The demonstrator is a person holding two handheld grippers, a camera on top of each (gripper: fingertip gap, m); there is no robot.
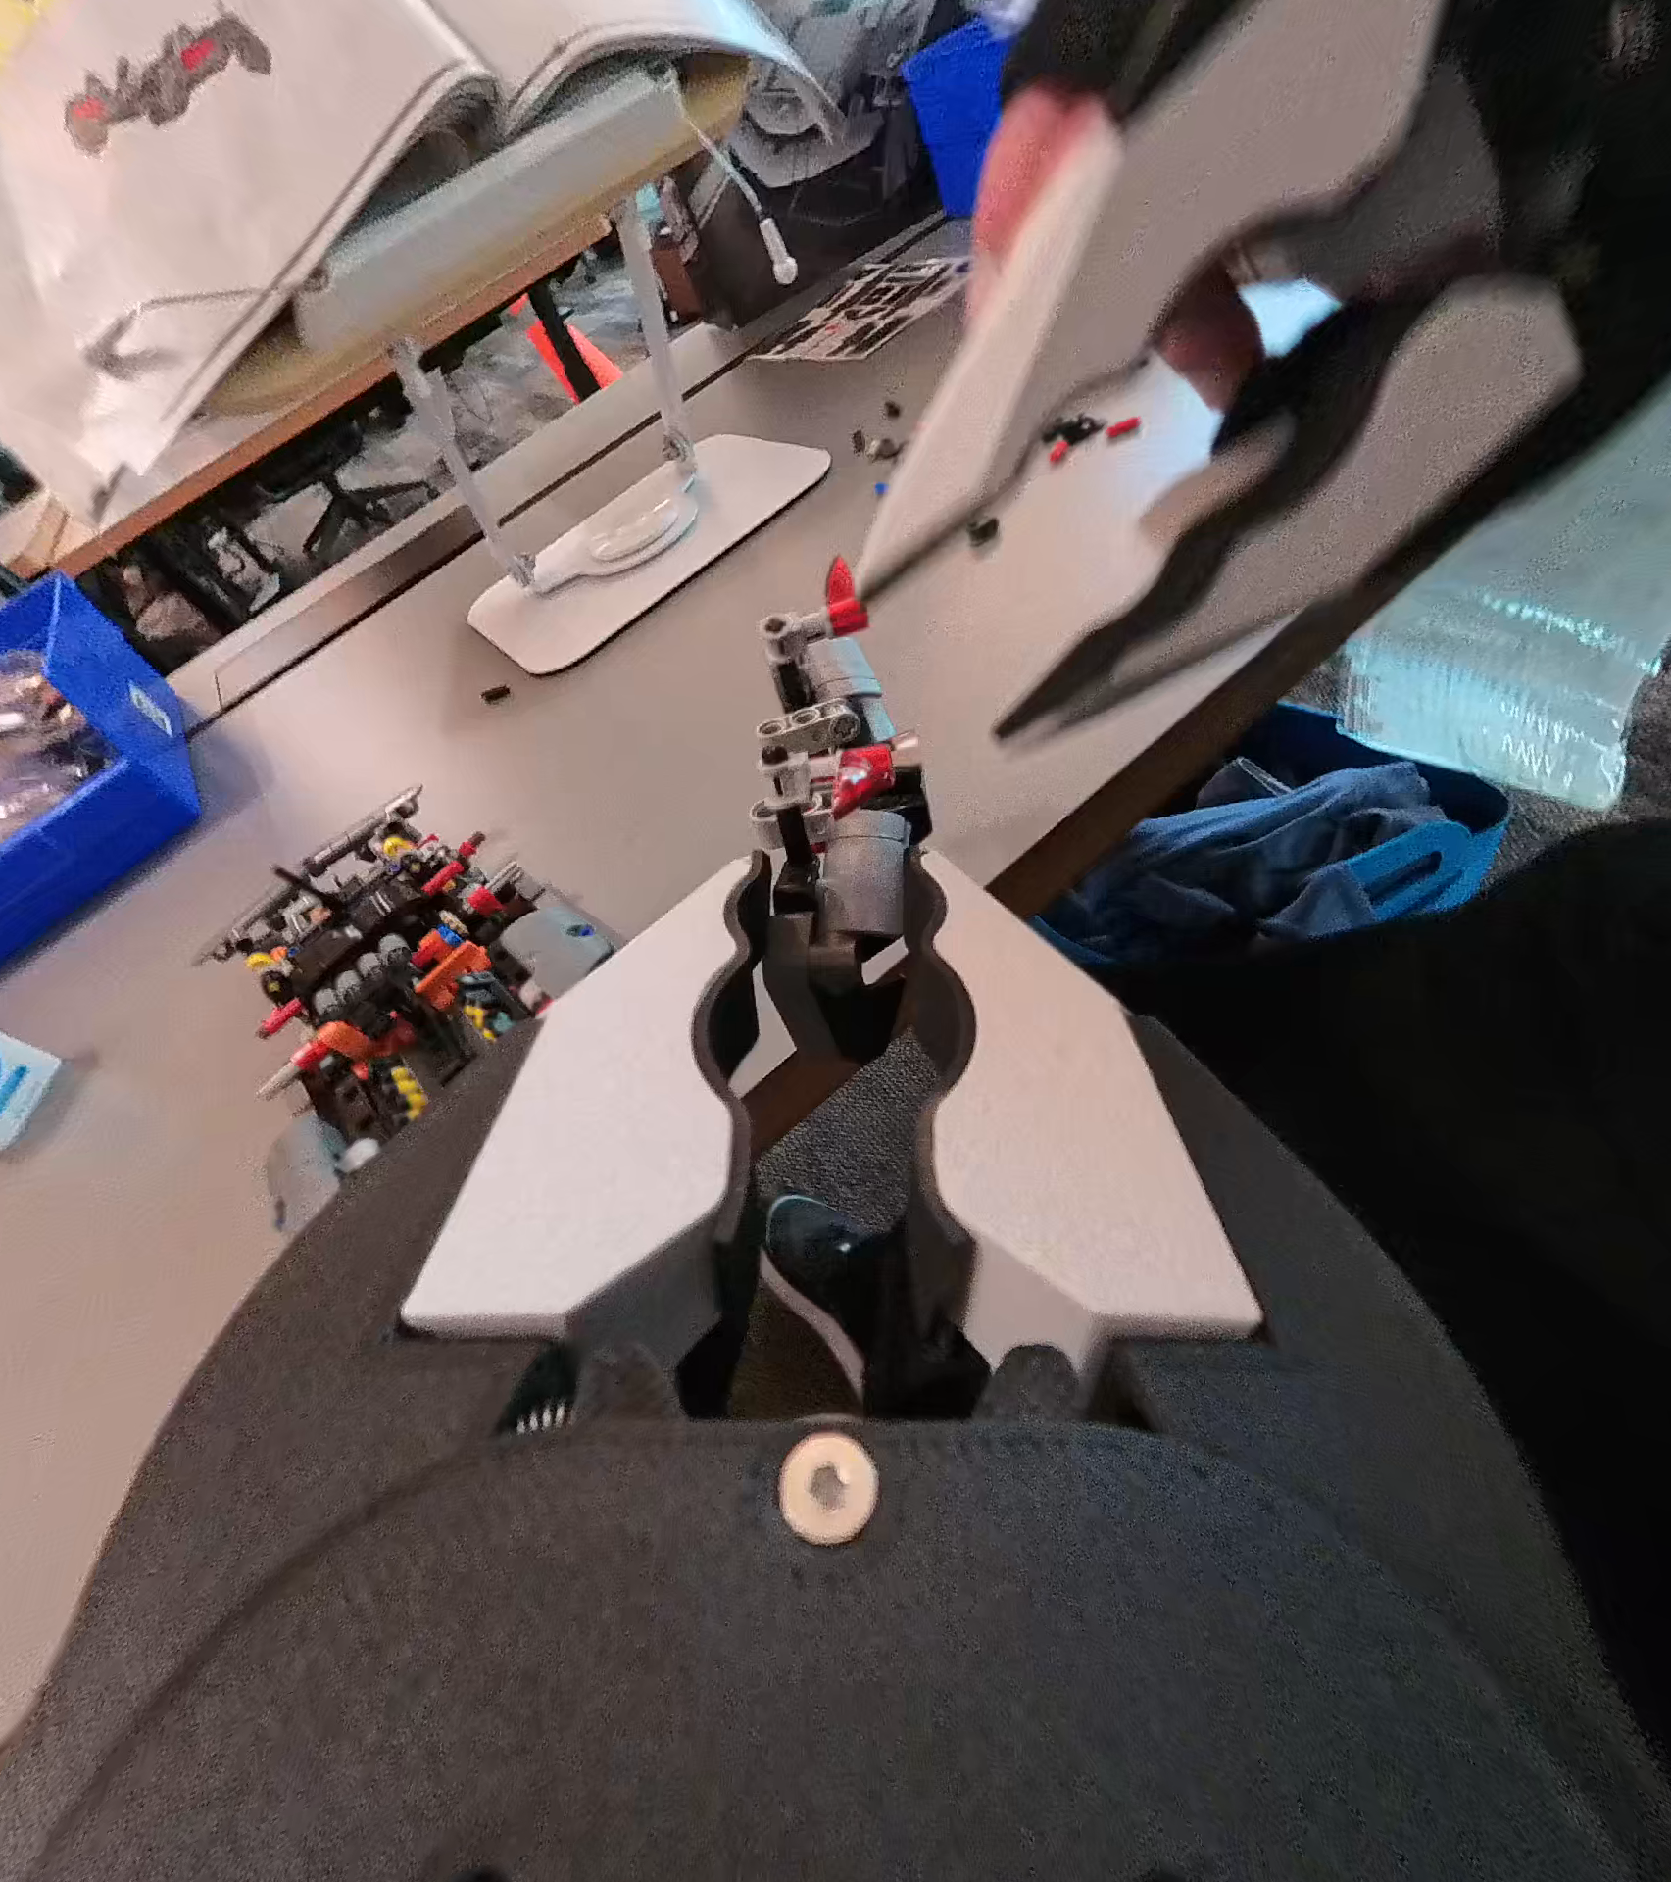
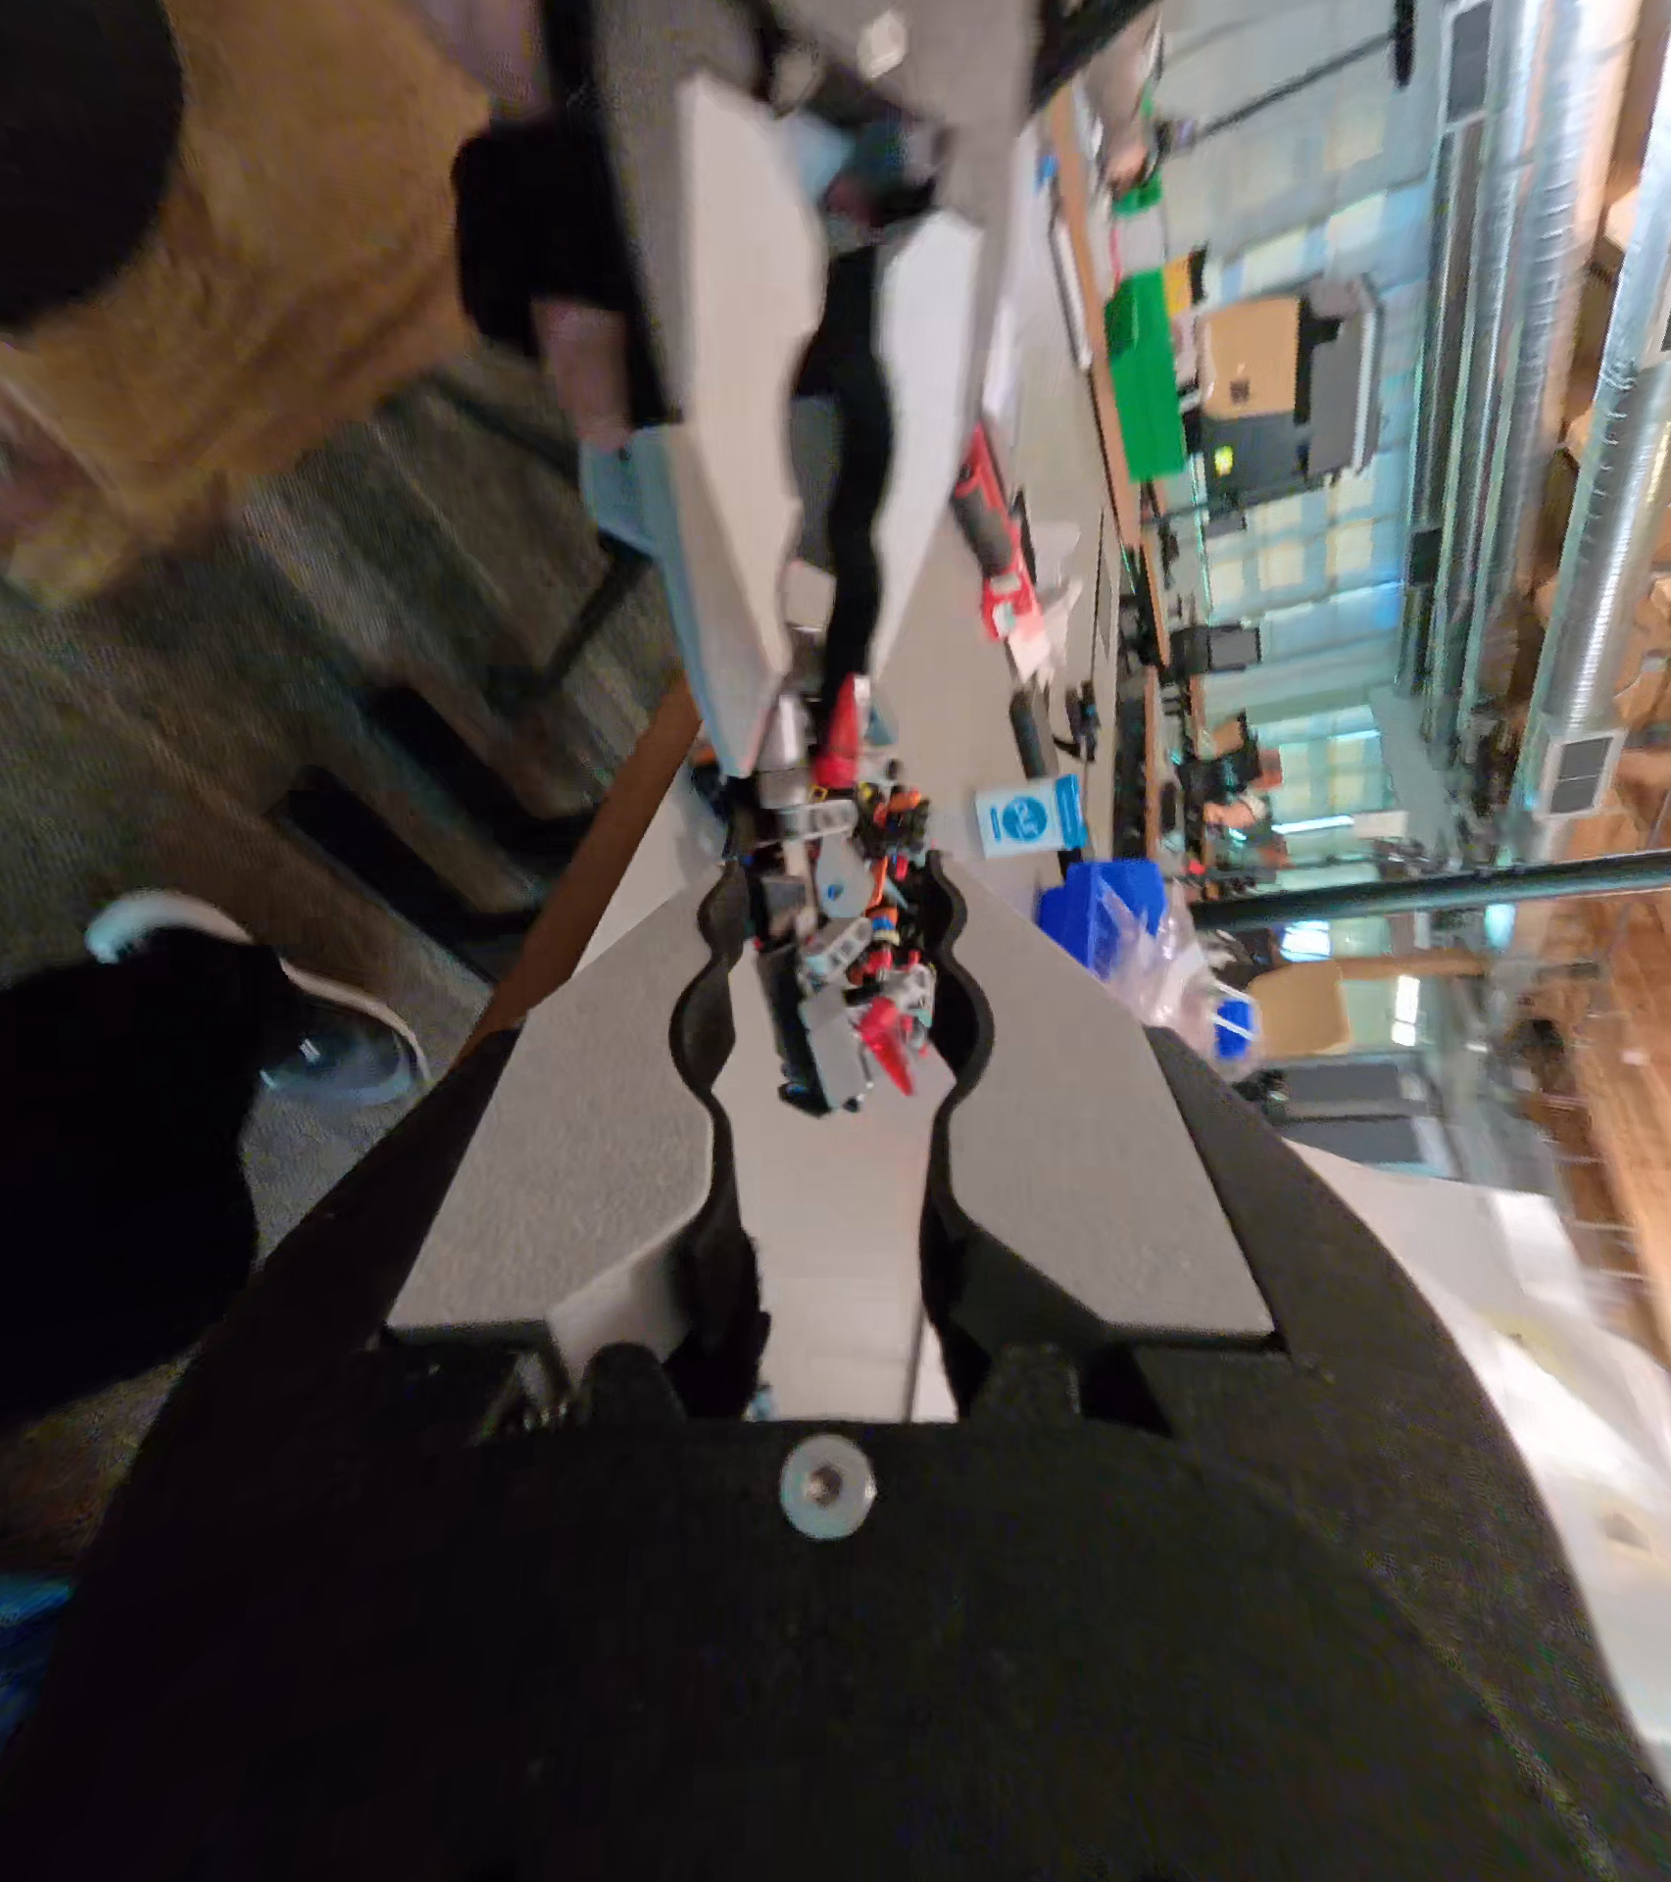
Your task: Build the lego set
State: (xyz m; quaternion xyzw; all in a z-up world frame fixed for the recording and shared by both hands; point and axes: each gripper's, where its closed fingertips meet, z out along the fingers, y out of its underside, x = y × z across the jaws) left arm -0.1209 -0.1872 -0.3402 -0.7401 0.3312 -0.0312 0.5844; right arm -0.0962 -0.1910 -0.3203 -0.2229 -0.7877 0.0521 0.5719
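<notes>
Left gripper (image 1: 836, 876) fingers clamped on slim grey-black-red brick sub-assembly (image 1: 826, 759), raised off grey tabletop (image 1: 607, 733) for access. Right gripper (image 1: 933, 652) fingers apart, one tip touching red cone piece (image 1: 843, 601) at 12 o'clock. Large multicoloured brick chassis (image 1: 383, 957) parked at 9 o'clock.

**Both grippers up, L clamped, R spread**

L gripper (image 1: 836, 876): jaws nearly together, pinching something at the tips, pointing to 12 o'clock in its own view. R gripper (image 1: 933, 652) enters from 1 o'clock, tilted down, jaws apart, nothing between them; own wrist view (image 2: 836, 896) confirms the gap.
</notes>
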